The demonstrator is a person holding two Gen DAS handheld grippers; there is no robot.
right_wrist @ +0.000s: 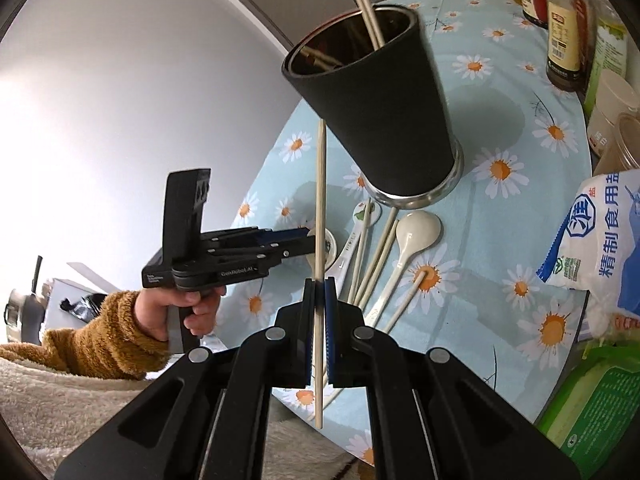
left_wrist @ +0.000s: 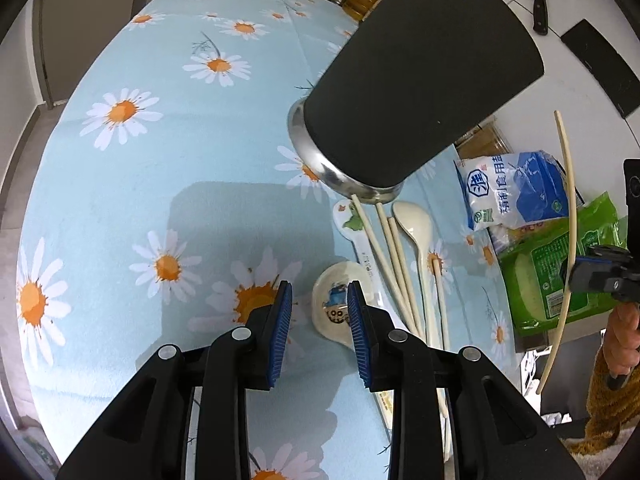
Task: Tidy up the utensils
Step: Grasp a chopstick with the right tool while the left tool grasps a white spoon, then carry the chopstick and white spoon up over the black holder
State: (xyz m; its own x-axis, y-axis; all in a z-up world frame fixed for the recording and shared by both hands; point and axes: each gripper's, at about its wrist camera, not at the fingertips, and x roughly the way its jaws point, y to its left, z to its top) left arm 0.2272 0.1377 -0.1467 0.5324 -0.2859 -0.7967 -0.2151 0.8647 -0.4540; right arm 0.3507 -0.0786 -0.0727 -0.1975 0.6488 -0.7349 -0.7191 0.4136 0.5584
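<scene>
Right hand-held gripper [right_wrist: 319,280]: closed on one chopstick [right_wrist: 319,208], pinched low on its length; stick stands near upright, tip just left of the holder.
Left hand-held gripper [left_wrist: 319,300]: partly open, nothing between the pads; hovers over the small spoon [left_wrist: 334,306], not touching as far as I can tell.
Holder [right_wrist: 376,108]: black cup with a steel base, upright on the desk [left_wrist: 120,208]. Landmark for everything below.
Inside holder: at least two chopsticks [right_wrist: 366,4] poke out of the rim, more dark shapes within; exact count unclear.
In front of holder, flat on desk: white spoon [right_wrist: 416,230], patterned spoon [right_wrist: 366,214], small spoon, several loose chopsticks [right_wrist: 376,256] fanned between them, some tips touching the steel base.
Right of holder: salt bag [right_wrist: 600,236], green pack [right_wrist: 600,396]; not utensils.
Done: a few sticks already in the holder.
In hand: one more stick, lifted and near the holder, not yet over the rim.
Left: about four loose sticks and three spoons. My read: under halfway.
</scene>
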